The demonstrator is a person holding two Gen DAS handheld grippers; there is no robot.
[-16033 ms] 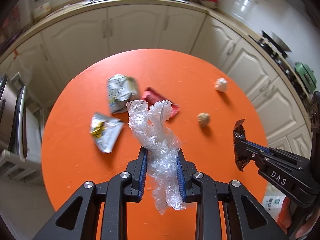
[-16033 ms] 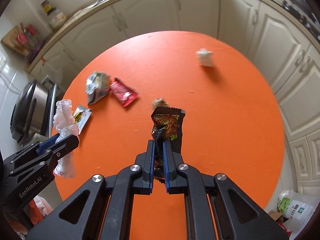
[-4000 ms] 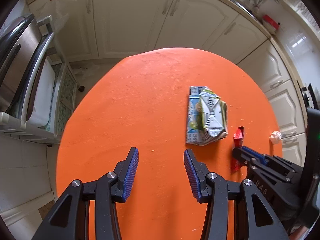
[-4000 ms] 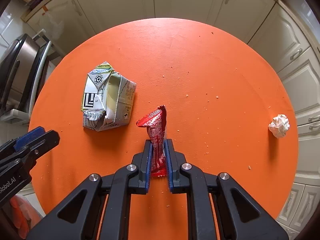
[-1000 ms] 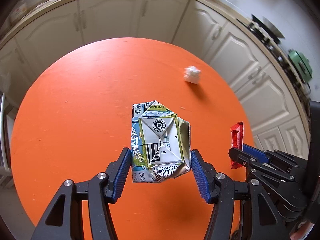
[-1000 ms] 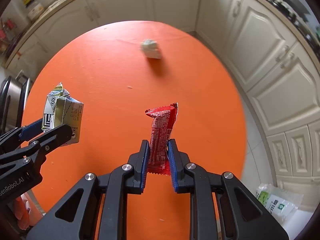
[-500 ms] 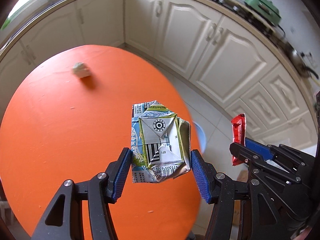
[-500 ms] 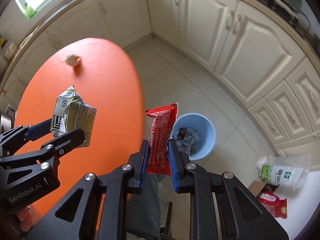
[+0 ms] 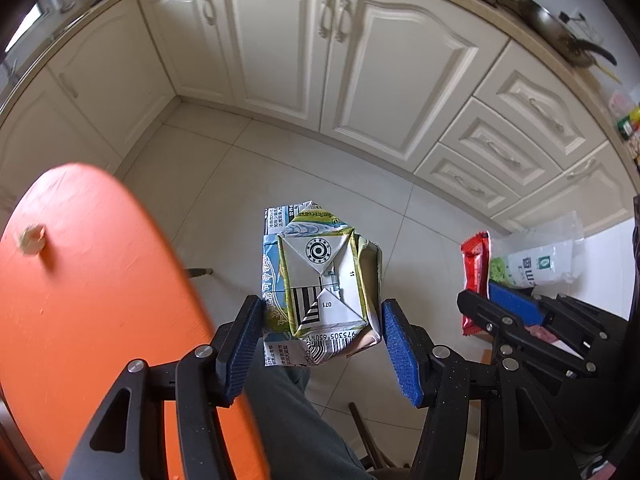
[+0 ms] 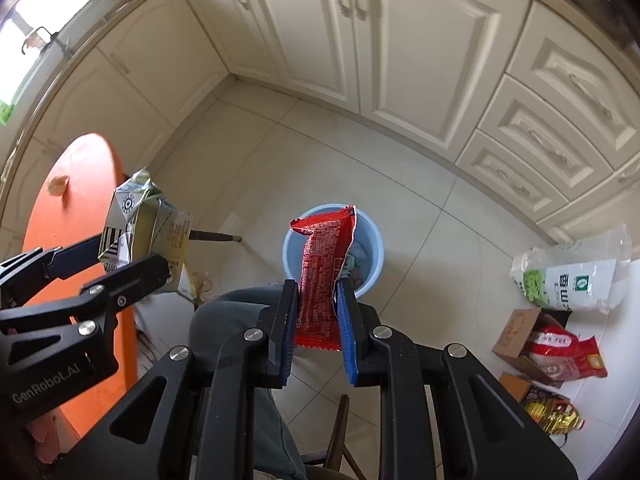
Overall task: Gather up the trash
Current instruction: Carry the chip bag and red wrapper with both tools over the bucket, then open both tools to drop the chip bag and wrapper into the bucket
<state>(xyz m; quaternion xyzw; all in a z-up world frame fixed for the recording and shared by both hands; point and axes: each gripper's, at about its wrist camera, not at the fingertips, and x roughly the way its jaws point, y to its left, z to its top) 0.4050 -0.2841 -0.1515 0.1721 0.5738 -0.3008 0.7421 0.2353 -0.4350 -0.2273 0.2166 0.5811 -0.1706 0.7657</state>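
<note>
My left gripper (image 9: 320, 316) is shut on a crushed green-and-white drink carton (image 9: 320, 280), held over the tiled floor just past the edge of the orange table (image 9: 80, 300). In the right wrist view the same carton (image 10: 144, 224) hangs at the left. My right gripper (image 10: 318, 288) is shut on a red snack wrapper (image 10: 322, 272), which stands upright in front of a light blue bin (image 10: 370, 244) on the floor. The bin holds some trash. A crumpled paper ball (image 9: 32, 240) lies on the table.
A person's grey trouser leg (image 10: 228, 320) sits below both grippers. Cream kitchen cabinets (image 10: 400, 60) line the far side. A white-and-green bag (image 10: 572, 276), a cardboard box (image 10: 516, 332) and other packets lie on the floor at the right. A chair leg (image 10: 212, 236) shows by the table.
Both grippers swung off the table toward the floor, each keeping its trash. The bin now lies right behind the red wrapper, and the table has slid to the left edge.
</note>
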